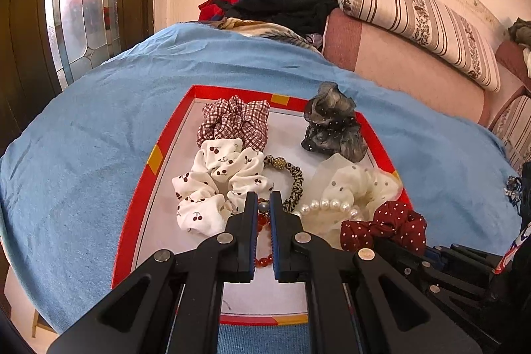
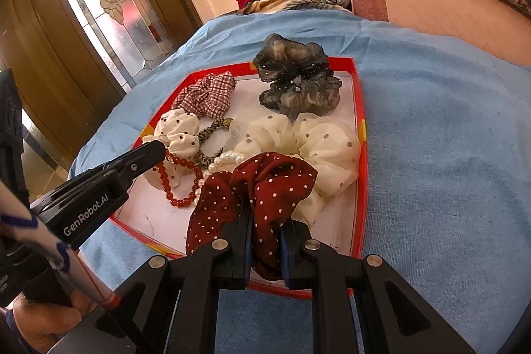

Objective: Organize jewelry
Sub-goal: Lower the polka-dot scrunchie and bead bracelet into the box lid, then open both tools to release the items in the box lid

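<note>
A red-rimmed tray [image 1: 156, 155] [image 2: 360, 155] lies on the blue blanket and holds scrunchies and bracelets. My left gripper [image 1: 264, 201] is nearly shut around the red bead bracelet [image 1: 264, 261] [image 2: 179, 188], beside the cherry-print scrunchie [image 1: 215, 184]. My right gripper [image 2: 265, 221] is shut on the dark red dotted scrunchie [image 2: 265, 184] [image 1: 388, 226] over the tray's near edge. Also in the tray are a plaid scrunchie [image 1: 235, 121], a grey scrunchie [image 1: 332, 121] [image 2: 298, 78], a cream dotted scrunchie [image 2: 318, 141], a leopard hair tie [image 1: 292, 178] and a pearl bracelet [image 1: 332, 206].
The blue blanket [image 1: 99, 128] covers the bed. A pile of dark and red clothes [image 1: 272, 5] lies at its far end. A pink sofa [image 1: 398, 62] with a striped cushion [image 1: 415, 15] stands to the right. A glazed wooden door [image 1: 76, 5] is on the left.
</note>
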Action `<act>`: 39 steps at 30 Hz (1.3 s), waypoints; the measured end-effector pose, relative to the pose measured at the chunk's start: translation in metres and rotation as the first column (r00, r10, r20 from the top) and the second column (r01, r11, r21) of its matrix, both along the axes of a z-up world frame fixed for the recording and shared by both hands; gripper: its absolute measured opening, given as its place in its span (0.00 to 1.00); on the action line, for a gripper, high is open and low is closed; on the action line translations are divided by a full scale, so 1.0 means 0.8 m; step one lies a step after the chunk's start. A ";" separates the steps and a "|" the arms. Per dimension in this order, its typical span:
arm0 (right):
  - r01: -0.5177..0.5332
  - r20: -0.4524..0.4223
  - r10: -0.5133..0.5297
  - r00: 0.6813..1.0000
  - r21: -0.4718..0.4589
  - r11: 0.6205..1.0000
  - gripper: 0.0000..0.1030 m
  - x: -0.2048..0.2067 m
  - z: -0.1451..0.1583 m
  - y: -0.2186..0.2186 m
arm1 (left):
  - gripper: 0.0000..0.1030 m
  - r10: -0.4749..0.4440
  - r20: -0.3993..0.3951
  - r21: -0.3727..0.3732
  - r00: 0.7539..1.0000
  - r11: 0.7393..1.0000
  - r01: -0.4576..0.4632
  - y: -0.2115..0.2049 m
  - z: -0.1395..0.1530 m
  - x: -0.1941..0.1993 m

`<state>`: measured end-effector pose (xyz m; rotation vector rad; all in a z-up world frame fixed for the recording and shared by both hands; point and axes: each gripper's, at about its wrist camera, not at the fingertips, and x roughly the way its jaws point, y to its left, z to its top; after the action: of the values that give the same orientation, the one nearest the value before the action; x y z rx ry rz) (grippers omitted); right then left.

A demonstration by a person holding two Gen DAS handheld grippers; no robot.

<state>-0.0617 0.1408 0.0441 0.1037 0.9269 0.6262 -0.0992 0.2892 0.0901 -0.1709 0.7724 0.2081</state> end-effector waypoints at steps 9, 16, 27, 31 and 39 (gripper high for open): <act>0.002 0.001 -0.002 1.000 -0.019 1.000 0.14 0.005 -0.008 0.005 | 0.06 0.015 -0.030 0.038 0.999 0.999 -0.014 -0.003 -0.008 0.005; 0.002 0.011 -0.001 1.000 -0.044 0.999 0.15 0.010 -0.009 0.013 | 0.06 0.023 -0.044 0.044 0.999 0.999 -0.021 -0.002 -0.010 0.008; 0.013 0.032 -0.011 0.999 -0.073 0.997 0.18 0.022 -0.009 0.023 | 0.06 0.036 -0.058 0.047 0.998 0.998 -0.034 0.000 -0.014 0.010; 0.010 0.031 -0.008 0.999 -0.077 0.997 0.27 0.020 -0.008 0.021 | 0.06 0.048 -0.054 0.050 0.997 0.998 -0.046 0.001 -0.013 0.010; -0.005 0.035 0.008 0.999 -0.073 0.997 0.42 0.010 0.003 0.018 | 0.28 0.069 -0.046 0.056 0.997 0.996 -0.067 0.003 -0.012 0.003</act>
<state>-0.0535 0.1553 0.0466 0.0244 0.9156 0.5975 -0.0965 0.2919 0.0804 -0.1412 0.8083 0.2985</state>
